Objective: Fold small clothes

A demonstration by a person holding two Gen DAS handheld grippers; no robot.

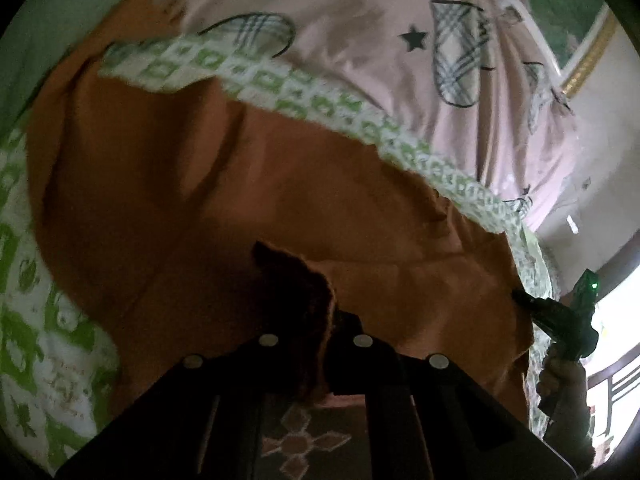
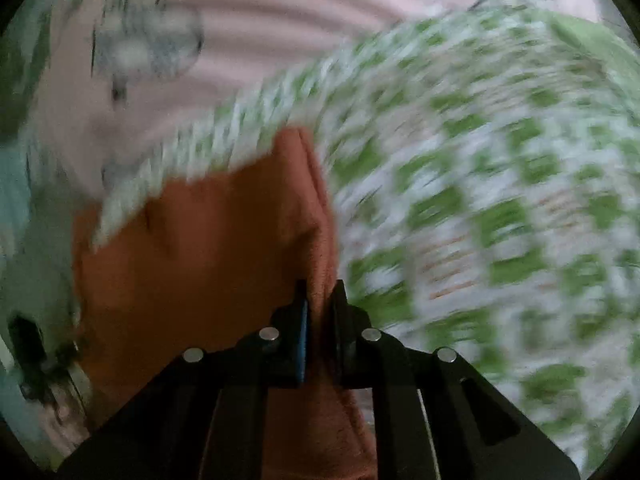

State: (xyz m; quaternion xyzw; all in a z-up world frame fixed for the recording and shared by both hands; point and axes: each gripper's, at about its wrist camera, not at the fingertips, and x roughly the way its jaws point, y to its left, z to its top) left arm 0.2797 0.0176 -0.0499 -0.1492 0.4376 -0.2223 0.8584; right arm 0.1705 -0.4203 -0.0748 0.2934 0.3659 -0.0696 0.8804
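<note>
**Both grippers clamped on orange cloth, on bed**

Surface: bed, green-white sheet point(image 1: 24, 280), pink blanket point(image 1: 360, 40) with plaid patches along the far side. Wall, framed picture point(image 1: 576, 32) and bright window point(image 1: 612, 360) at right. Orange cloth point(image 1: 200, 200) lies on the sheet. Left gripper point(image 1: 320, 320) pinches a raised fold at its near edge; right gripper point(image 2: 320, 304) clamps its right edge. Right view blurred.

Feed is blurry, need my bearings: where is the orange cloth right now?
The orange cloth lies mid-frame in both views on the green-patterned sheet, below the pink blanket. The left gripper and right gripper each pinch an edge.
</note>
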